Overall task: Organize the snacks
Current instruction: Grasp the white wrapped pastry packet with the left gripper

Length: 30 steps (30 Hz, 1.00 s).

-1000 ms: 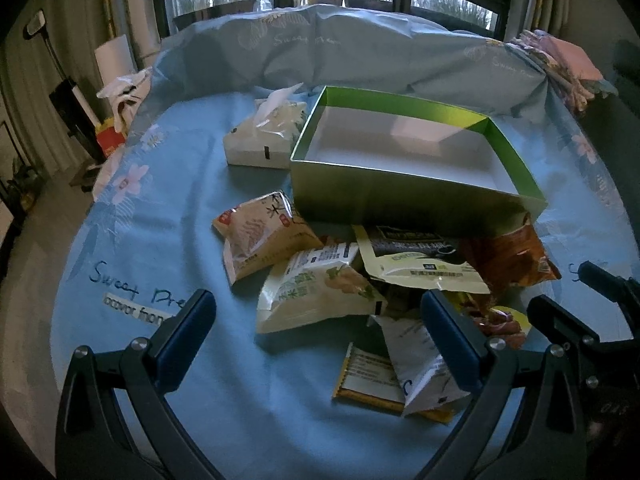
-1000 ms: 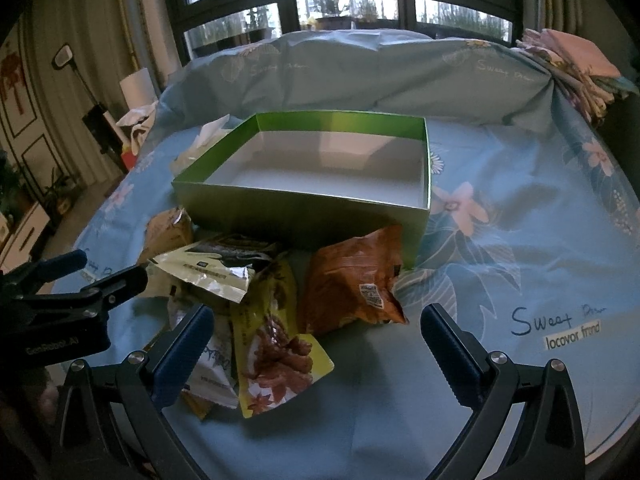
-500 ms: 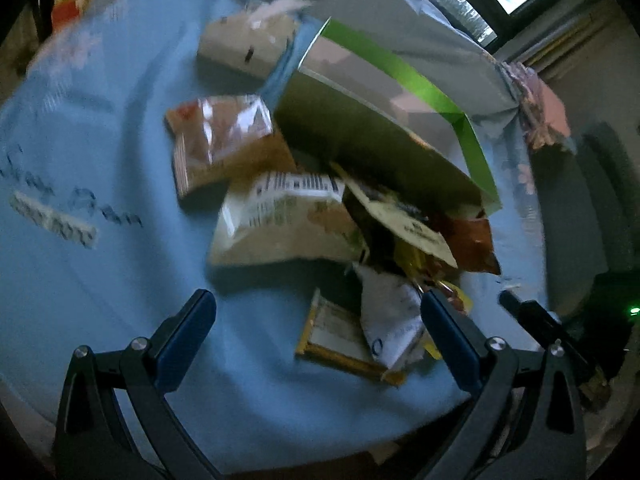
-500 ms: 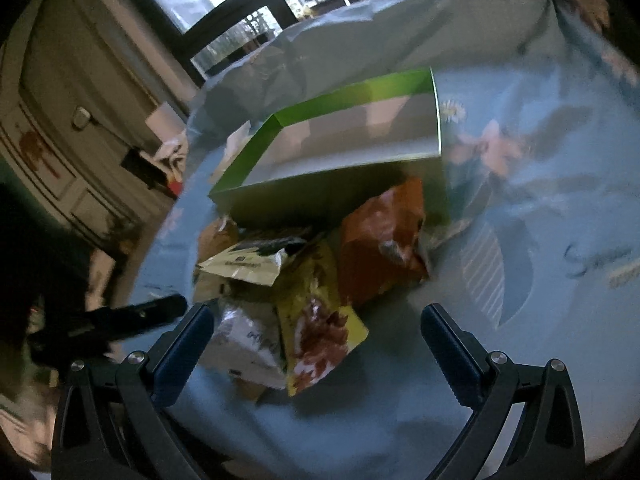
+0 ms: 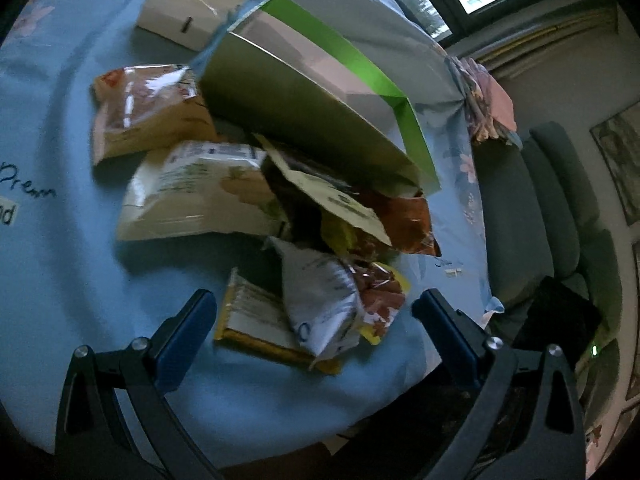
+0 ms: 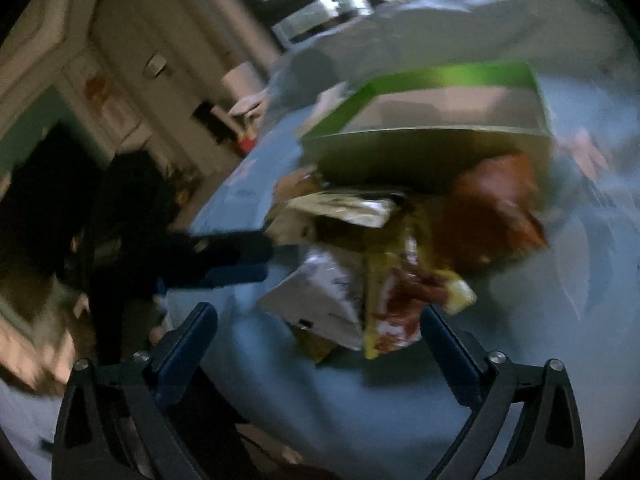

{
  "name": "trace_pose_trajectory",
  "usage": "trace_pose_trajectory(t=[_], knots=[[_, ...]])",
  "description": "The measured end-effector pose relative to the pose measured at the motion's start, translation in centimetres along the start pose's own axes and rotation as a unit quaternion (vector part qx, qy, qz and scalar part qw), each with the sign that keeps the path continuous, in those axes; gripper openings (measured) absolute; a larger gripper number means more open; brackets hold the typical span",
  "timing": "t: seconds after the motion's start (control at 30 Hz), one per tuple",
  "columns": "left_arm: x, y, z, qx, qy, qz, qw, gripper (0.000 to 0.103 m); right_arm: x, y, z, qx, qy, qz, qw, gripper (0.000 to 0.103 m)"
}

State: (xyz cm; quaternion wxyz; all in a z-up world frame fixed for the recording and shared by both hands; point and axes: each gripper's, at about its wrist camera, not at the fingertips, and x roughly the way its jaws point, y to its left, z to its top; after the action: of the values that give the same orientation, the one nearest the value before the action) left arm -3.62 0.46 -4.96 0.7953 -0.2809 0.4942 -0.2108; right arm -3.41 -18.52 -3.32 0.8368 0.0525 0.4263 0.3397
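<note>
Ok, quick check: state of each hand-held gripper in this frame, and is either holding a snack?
Left hand-held gripper: open, holding nothing, above the snack pile.
Right hand-held gripper: open, holding nothing; view blurred.

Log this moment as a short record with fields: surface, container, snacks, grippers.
surface: blue bedsheet
container: green box, open, nothing visible inside
snacks: packets piled in front of the box; silver packet nearest, orange packet against the box
other: tissue pack beside the box
left gripper: open, holds nothing
right gripper: open, holds nothing; view blurred
</note>
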Motion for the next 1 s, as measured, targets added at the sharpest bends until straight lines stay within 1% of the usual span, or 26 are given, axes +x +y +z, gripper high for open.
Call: trace_pose_trajectory(t=[0.07,0.13,0.17,0.2,0.23,0.27,0.3,0.37,0.4,0.43,0.47,0.5,0.53,0.7,0.77,0.87,1.0], knots=[[0.5,-0.3,0.2,0.005,0.005,0.001,1.0000,0.095,0.8,1.2,0.1,-0.040,0.008,-0.009,0.999,0.089],[1.0,-0.5,0.5,0.010,0.010,0.003,0.9999,0.092,1.8,1.9,0.1,-0.067,0.020,-0.013,0.997,0.083],[1.2,-0.5,0.5,0.013,0.012,0.005,0.9998,0.089,2.3,2.1,0.1,-0.075,0.025,-0.016,0.997,0.079],[1.4,-0.4,0.5,0.015,0.015,0.006,0.9998,0.085,2.7,2.2,0.1,-0.082,0.028,-0.016,0.996,0.078],[1.5,-0.4,0.6,0.017,0.017,0.009,0.9997,0.083,3.1,2.1,0.2,-0.088,0.030,-0.019,0.995,0.076],[1.6,-0.3,0.6,0.019,0.020,0.011,0.9996,0.078,3.3,2.2,0.2,-0.092,0.031,-0.022,0.995,0.073],[1.7,-0.3,0.5,0.022,0.022,0.014,0.9994,0.072,3.6,2.3,0.2,-0.096,0.031,-0.022,0.995,0.071],[2.0,-0.3,0.6,0.026,0.028,0.021,0.9991,0.065,4.2,2.2,0.4,-0.102,0.034,-0.027,0.994,0.064],[2.2,-0.2,0.6,0.027,0.028,0.023,0.9990,0.059,4.5,2.2,0.4,-0.104,0.035,-0.031,0.993,0.062],[2.3,-0.3,0.6,0.027,0.029,0.025,0.9989,0.056,4.7,2.2,0.4,-0.106,0.034,-0.034,0.993,0.054],[2.4,-0.2,0.7,0.027,0.027,0.034,0.9987,0.053,4.8,2.0,0.4,-0.106,0.031,-0.037,0.993,0.050],[2.3,0.0,0.7,0.026,0.027,0.036,0.9986,0.049,5.2,2.0,0.4,-0.105,0.030,-0.038,0.993,0.048],[2.3,0.3,0.8,0.022,0.028,0.037,0.9987,0.047,5.1,1.7,0.3,-0.102,0.030,-0.037,0.994,0.046],[2.3,0.7,0.8,0.018,0.026,0.035,0.9989,0.045,5.1,1.2,0.2,-0.099,0.029,-0.035,0.994,0.039],[2.2,0.7,0.7,0.016,0.026,0.033,0.9990,0.044,4.9,1.1,0.1,-0.098,0.025,-0.037,0.994,0.032],[1.7,0.3,0.5,0.024,0.022,0.035,0.9989,0.044,4.5,1.3,-0.1,-0.092,0.015,-0.033,0.995,0.031],[0.4,-0.4,0.1,0.034,0.013,0.038,0.9986,0.044,3.8,2.2,-0.3,-0.101,0.006,-0.029,0.994,0.030]])
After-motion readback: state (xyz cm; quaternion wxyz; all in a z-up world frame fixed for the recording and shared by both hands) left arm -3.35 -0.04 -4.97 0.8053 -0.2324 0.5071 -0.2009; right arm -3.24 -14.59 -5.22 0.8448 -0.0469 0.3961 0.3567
